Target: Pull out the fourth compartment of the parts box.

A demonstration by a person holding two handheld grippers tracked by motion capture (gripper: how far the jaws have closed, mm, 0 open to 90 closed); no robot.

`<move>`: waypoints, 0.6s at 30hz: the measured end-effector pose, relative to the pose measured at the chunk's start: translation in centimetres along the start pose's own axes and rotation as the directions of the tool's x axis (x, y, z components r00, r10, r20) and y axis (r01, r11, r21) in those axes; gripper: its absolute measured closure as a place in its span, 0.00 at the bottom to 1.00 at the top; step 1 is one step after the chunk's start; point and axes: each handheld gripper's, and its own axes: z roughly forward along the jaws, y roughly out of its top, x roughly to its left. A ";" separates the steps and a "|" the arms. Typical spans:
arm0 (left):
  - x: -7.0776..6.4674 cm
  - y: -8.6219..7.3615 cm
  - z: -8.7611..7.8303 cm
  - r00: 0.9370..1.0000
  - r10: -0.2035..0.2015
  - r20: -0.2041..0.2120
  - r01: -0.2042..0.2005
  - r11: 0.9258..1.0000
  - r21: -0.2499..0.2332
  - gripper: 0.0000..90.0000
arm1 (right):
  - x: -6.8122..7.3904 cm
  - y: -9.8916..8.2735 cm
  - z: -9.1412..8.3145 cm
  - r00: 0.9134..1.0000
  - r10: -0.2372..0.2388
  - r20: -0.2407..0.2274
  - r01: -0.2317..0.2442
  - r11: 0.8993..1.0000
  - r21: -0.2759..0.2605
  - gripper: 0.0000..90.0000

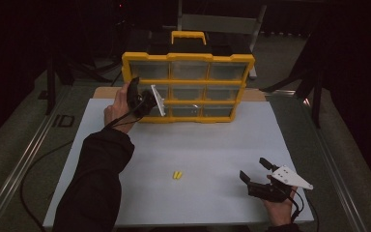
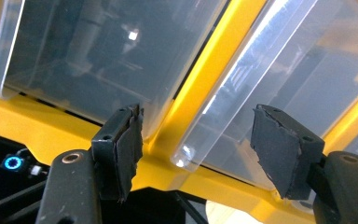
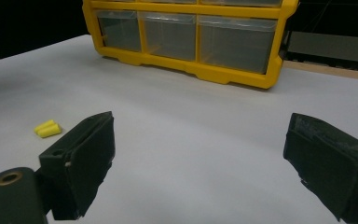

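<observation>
A yellow organizer (image 1: pixel 188 57) with clear drawers stands upright at the back of the white table (image 1: pixel 212 145). My left gripper (image 1: pixel 149 102) is up against its left column at the middle row. In the left gripper view the jaws (image 2: pixel 196 130) stand apart with the corner of a clear drawer (image 2: pixel 284 60) between them; the pads do not press on it. That drawer seems to jut slightly from the yellow frame (image 2: pixel 200 79). My right gripper (image 1: pixel 254 169) rests open near the front right edge, nothing between its jaws (image 3: pixel 200 135). Two yellow earplugs (image 1: pixel 177 175) (image 3: pixel 47 128) lie mid-table.
A black box with a yellow handle (image 1: pixel 188 36) sits behind the organizer, and a grey chair (image 1: pixel 222 21) behind that. A wooden board (image 1: pixel 253 94) lies under the organizer. Metal rails (image 1: pixel 24 159) run along the table's left side. Cables trail from both grippers.
</observation>
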 end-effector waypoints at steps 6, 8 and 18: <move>-0.2 0.7 0.2 0.999 0.024 -0.039 -0.024 1.000 0.010 0.43 | 0.0 0.0 0.0 1.000 -0.001 0.001 0.001 1.000 -0.003 0.10; -0.3 0.8 0.3 0.998 0.042 -0.050 -0.042 0.999 0.014 0.43 | -0.1 0.0 0.0 1.000 0.001 0.001 -0.001 1.000 -0.005 0.10; -1.2 0.8 -0.3 0.989 0.100 -0.107 -0.101 0.995 -0.004 0.49 | -0.2 0.0 -0.1 1.000 0.009 0.005 -0.009 1.000 -0.005 0.10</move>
